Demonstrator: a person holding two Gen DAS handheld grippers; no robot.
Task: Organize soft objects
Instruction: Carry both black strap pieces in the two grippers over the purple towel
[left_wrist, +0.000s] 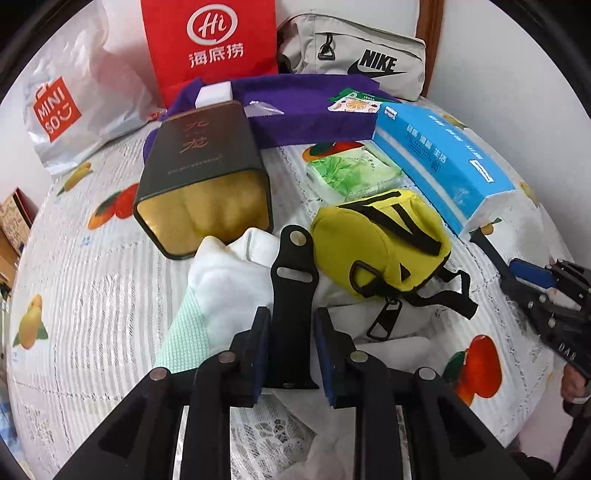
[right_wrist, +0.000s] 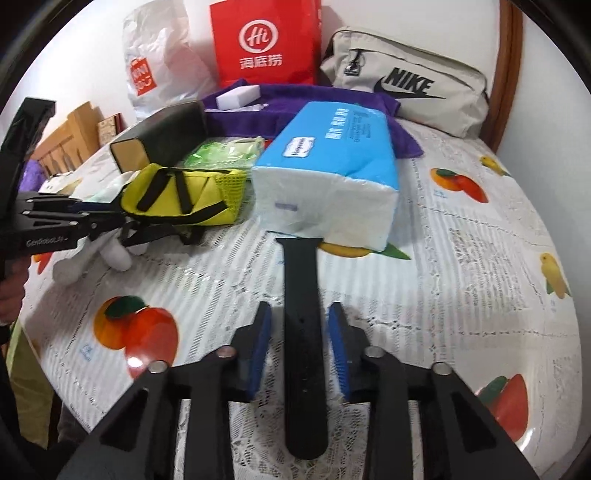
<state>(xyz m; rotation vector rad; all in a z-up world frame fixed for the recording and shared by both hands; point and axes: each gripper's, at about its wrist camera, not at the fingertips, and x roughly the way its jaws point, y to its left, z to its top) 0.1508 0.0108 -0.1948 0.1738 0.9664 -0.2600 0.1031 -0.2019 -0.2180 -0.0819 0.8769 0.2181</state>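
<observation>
The bench (right_wrist: 461, 258) wears a white lace cloth printed with oranges and lemons. Far beyond both claws, against the wall, stand a beige canvas Nike bag (right_wrist: 406, 88), a red paper Haidilao bag (left_wrist: 212, 44) and a white plastic Miniso bag (left_wrist: 70, 107). In front of them lies a purple fleece towel (left_wrist: 306, 107) with a small white block (right_wrist: 238, 96) on it.

Straight ahead of the right claw (right_wrist: 300, 347) sits a blue-and-white soft pack of tissues (right_wrist: 328, 177), its plastic wrap crinkled at the near end. A dark rectangular tin with a gold interior (left_wrist: 203, 184) lies on its side ahead of the left claw (left_wrist: 291, 343), mouth turned toward it. To the right of that claw is a small yellow fabric pouch with black straps (left_wrist: 380, 243), plump and slightly slumped, and just past it a green-printed soft packet (left_wrist: 351, 173).

Under the left claw's tips lie white and pale green knitted socks (left_wrist: 218, 288), bunched and soft. Across them rests a short black rubber watch strap with a slot and stud (left_wrist: 291, 295), running between the left claw's blue-padded fingers, which stand apart on either side with a gap to each. The right claw is likewise spread, its pads clear of a long black rubber watch strap with holes (right_wrist: 303, 332) lying flat on the lace between them.
</observation>
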